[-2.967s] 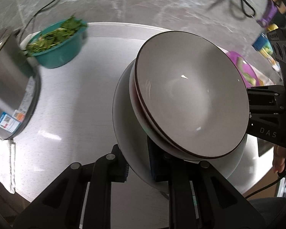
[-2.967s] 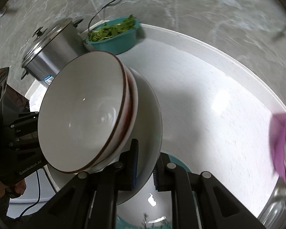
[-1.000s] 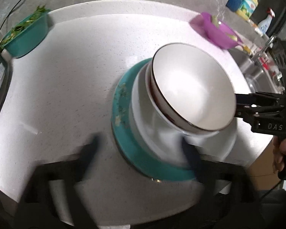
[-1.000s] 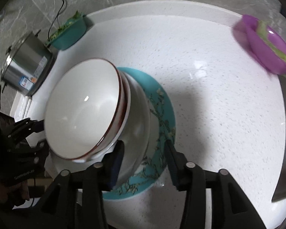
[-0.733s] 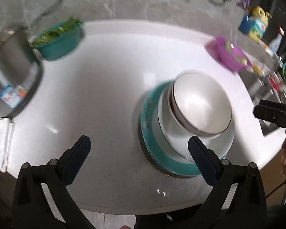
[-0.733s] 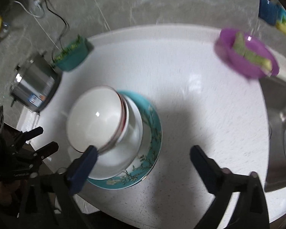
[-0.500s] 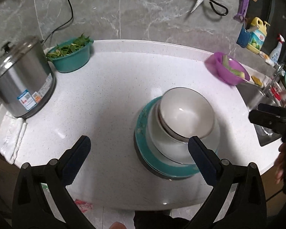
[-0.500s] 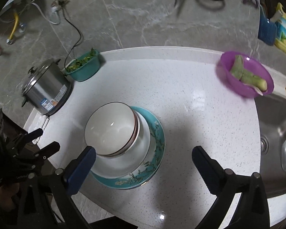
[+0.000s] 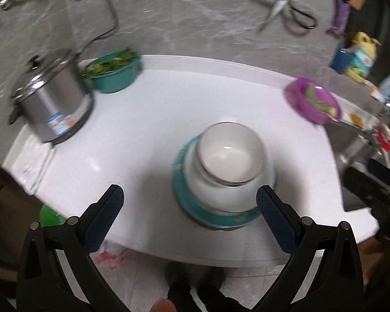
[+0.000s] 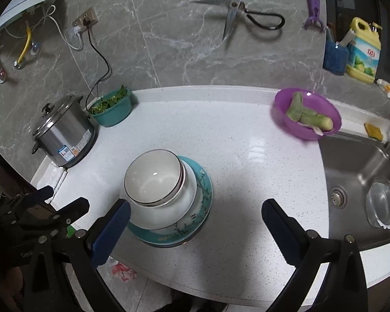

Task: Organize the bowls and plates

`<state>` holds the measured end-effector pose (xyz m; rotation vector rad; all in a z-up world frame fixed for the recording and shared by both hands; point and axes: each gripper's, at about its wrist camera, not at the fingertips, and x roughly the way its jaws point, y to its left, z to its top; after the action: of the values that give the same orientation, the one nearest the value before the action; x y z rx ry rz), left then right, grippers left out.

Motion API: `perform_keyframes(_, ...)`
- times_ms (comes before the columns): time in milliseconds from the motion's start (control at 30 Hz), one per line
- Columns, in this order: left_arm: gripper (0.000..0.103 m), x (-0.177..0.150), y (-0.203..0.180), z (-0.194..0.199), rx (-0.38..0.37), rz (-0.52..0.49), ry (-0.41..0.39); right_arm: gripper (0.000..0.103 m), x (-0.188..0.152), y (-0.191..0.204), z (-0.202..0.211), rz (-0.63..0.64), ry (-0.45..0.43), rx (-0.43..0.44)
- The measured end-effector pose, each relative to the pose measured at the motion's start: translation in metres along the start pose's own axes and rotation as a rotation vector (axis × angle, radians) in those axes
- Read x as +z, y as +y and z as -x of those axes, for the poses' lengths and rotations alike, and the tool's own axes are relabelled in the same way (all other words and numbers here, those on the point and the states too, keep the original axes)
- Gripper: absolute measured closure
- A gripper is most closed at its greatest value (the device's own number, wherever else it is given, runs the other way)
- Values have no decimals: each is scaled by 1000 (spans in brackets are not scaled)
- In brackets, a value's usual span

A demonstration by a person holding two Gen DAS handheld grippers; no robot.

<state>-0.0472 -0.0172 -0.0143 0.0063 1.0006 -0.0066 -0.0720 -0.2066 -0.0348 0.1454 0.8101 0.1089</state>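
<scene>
A stack of white bowls (image 10: pixel 158 187) (image 9: pixel 230 161) rests on a teal floral plate (image 10: pixel 204 195) (image 9: pixel 184 202) near the front of the white counter (image 10: pixel 247 156). The top bowls have dark rims and sit inside a larger white bowl. My left gripper (image 9: pixel 189 208) hangs above and in front of the stack, jaws wide open and holding nothing. My right gripper (image 10: pixel 195 215) is likewise raised, open and free of anything. The left gripper (image 10: pixel 46 208) also shows at the left edge of the right wrist view.
A steel pot (image 10: pixel 62 135) and a teal bowl of greens (image 10: pixel 111 108) stand at the back left. A purple bowl of vegetables (image 10: pixel 306 117) sits at the back right beside a steel sink (image 10: pixel 361 171). Scissors (image 10: pixel 236 7) hang on the wall.
Both grippers let go of the bowl stack, opened wide and lifted up and back. The stack now stands on the teal plate on the counter.
</scene>
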Motion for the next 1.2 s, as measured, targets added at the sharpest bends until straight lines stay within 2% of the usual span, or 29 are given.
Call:
perform_keyframes(67,0,1,4,1,37,19,19,0,1,6,6,6,-16,-11)
perform_keyframes(167,0,2,9,3,1,37,7,0,1,14,12,10,-29,-20)
perform_keyframes(233,0,3,10,7,7,26,-17,0,1,20,16,23,-38,-34)
perform_keyframes(433,0,13,7,19,124,-44,-107,0,1,32,25,33,-60,-52)
perform_keyframes(600,0,19,24,20,-50,-6,-138,0,1,37,27,38,-72,-69)
perform_keyframes(700,0,21,23,18,-25,-39,-124,0,1,39,27,37,-72,-83)
perform_keyframes(767,0,22,24,18,-40,-31,-123,0,2,39,27,38,-73,-89)
perform_keyframes(900,0,20,21,16,-14,-36,-102,0,2,41,25,43,-66,-100)
perform_keyframes(1200,0,15,19,6,-34,4,-39,0,1,38,24,25,-47,-126)
